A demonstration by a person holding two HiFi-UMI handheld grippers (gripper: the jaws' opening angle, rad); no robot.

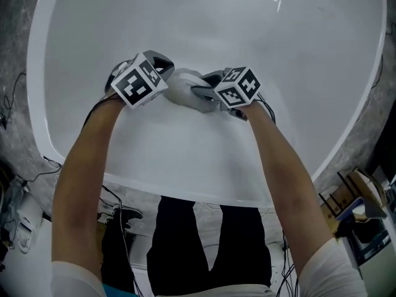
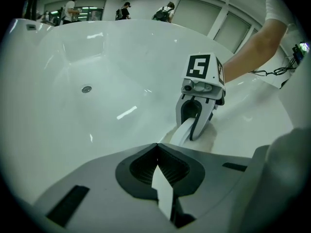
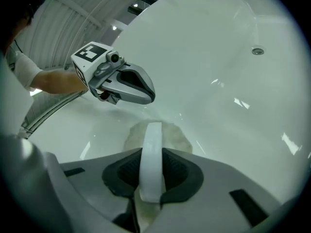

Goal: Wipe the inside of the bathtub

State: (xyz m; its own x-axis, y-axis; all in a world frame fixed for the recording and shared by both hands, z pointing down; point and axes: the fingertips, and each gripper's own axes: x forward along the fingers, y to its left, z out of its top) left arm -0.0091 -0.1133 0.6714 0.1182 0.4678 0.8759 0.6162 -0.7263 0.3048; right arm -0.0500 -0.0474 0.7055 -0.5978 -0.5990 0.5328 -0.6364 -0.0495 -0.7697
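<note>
— Looking down into the tub point(image 1: 247, 36), where do you find the two claws?

— They are close together on the white inner wall, on the side near to the person. The left claw point(image 1: 166, 67) points to the right and the right claw point(image 1: 204, 93) points to the left. The cloth point(image 1: 185, 85) lies between them, against the wall.

— Is the left claw grasping something?

— Yes. In the left gripper view its jaws are clenched on a thin white edge of the cloth. Only a narrow strip shows between them.

— And the right one?

— It is also clenched. In the right gripper view a white folded band of the cloth stands between its jaws. The rest of the cloth spreads beyond the tips as a low, slightly yellowish lump that touches the tub wall.

— Where is the drain point(image 3: 257, 51)?

— It sits in the tub surface, well apart from both claws and from the cloth.

— What else shows?

— Both forearms point(image 1: 80, 178) reach down over the near rim. Some cables point(image 1: 117, 198) lie outside the tub. In the left gripper view a few people point(image 2: 72, 6) stand far behind the tub.
</note>
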